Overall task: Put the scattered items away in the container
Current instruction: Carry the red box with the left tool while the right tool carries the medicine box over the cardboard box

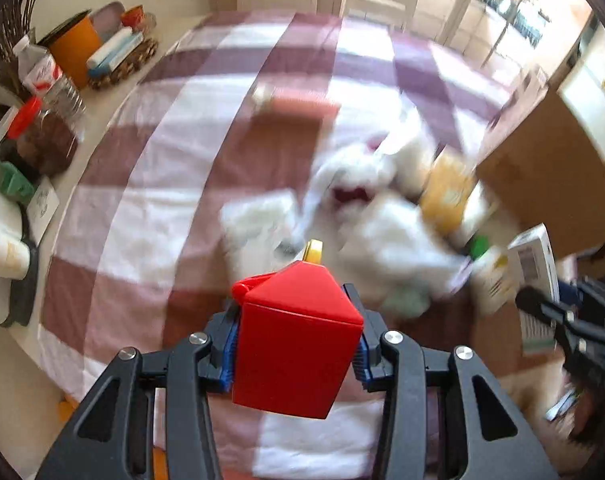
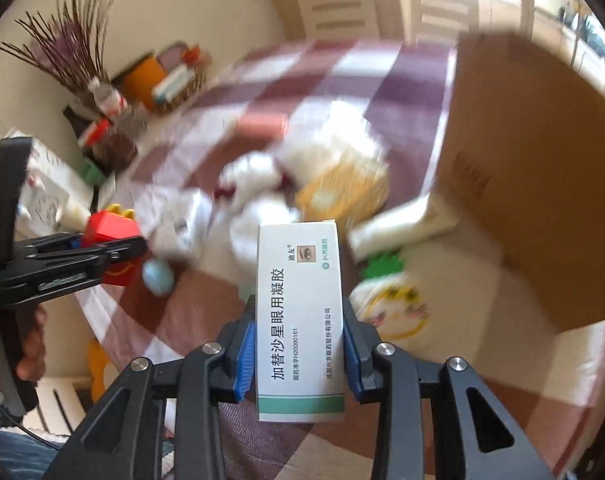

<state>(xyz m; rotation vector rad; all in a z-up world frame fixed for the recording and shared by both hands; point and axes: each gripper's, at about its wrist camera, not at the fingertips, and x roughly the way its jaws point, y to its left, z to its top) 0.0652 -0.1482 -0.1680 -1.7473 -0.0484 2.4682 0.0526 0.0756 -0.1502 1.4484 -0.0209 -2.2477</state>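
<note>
**Two grippers, two boxes held up**

One big brown cardboard box (image 2: pixel 534 184) stands on the checked cloth (image 1: pixel 174 184). Near it lies a blurry white heap, maybe a fluffy toy (image 1: pixel 366 200). The left gripper (image 1: pixel 296 344) squeezes a red toy box (image 1: pixel 298 340) above the cloth. The right gripper (image 2: pixel 298 348) squeezes a white medicine box (image 2: pixel 300 320), also lifted up.

My left gripper (image 1: pixel 296 350) and right gripper (image 2: pixel 300 354) look alike: black angular linkage arms with cut-out slots, round silver screws at the joints behind the fingers, and ribbed blue pads (image 2: pixel 244 356) lining each finger's inner face.
</note>
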